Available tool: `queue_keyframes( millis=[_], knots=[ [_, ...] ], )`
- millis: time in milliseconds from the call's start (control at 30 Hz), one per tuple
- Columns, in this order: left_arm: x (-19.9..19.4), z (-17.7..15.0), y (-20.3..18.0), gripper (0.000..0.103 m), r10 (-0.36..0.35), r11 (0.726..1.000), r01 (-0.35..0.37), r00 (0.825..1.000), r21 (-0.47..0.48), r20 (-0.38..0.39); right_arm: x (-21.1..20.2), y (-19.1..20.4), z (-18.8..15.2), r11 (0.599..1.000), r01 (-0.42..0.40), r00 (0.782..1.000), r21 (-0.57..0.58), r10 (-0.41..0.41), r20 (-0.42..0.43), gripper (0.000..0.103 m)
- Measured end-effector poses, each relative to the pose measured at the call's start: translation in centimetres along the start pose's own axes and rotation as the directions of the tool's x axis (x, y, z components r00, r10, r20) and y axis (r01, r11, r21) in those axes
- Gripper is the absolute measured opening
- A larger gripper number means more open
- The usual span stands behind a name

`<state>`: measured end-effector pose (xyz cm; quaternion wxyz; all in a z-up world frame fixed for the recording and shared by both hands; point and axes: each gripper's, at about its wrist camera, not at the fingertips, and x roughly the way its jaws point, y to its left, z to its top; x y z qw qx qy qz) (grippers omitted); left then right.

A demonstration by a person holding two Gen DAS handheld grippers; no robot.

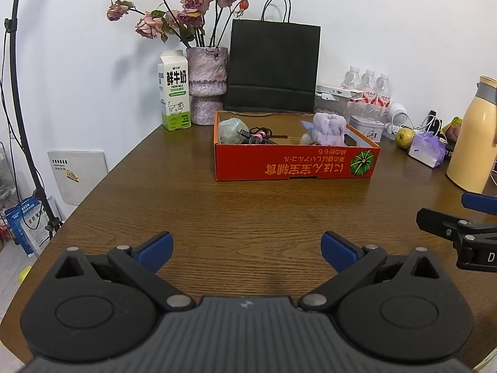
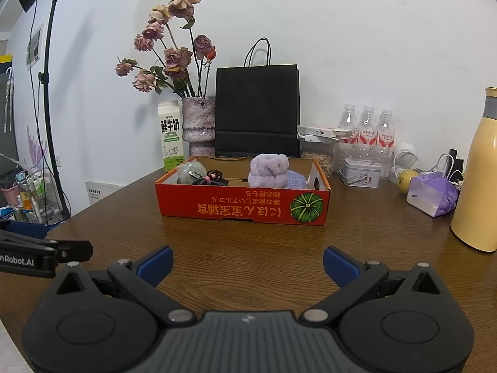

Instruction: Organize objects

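Both grippers hover low over the wood surface (image 1: 248,205), empty: left gripper (image 1: 247,250) jaws spread wide, right gripper (image 2: 247,264) same, nothing between the blue pads (image 2: 157,262). Red box (image 2: 242,209) sits mid-surface ahead of both, holding a lilac plush towel (image 2: 268,174), a black cable bundle (image 2: 211,180) and a grey-green wrapped lump (image 1: 230,130). Behind it against the wall: black paper bag (image 1: 273,68), vase of dried roses (image 1: 206,84), milk carton (image 1: 174,91); 3 water bottles (image 2: 366,124) and a yellow flask (image 2: 478,174) off right.

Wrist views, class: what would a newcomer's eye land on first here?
The red cardboard box mid-table, holding a fluffy purple cloth and tangled cables. Behind it stand a black paper bag and a vase of dried roses. Both grippers' blue-tipped jaws gape, empty.
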<state>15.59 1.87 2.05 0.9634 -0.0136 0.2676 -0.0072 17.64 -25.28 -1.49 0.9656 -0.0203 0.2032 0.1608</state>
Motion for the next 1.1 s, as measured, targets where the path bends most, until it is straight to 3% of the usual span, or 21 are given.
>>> queue_keyframes(
  millis=[1100],
  knots=[
    [0.04,-0.54,-0.18,0.103,-0.02,1.0,0.02,1.0,0.002,-0.005,-0.07,0.07,-0.17,1.0,0.001,1.0,-0.002,-0.001,-0.002,0.103]
  ],
)
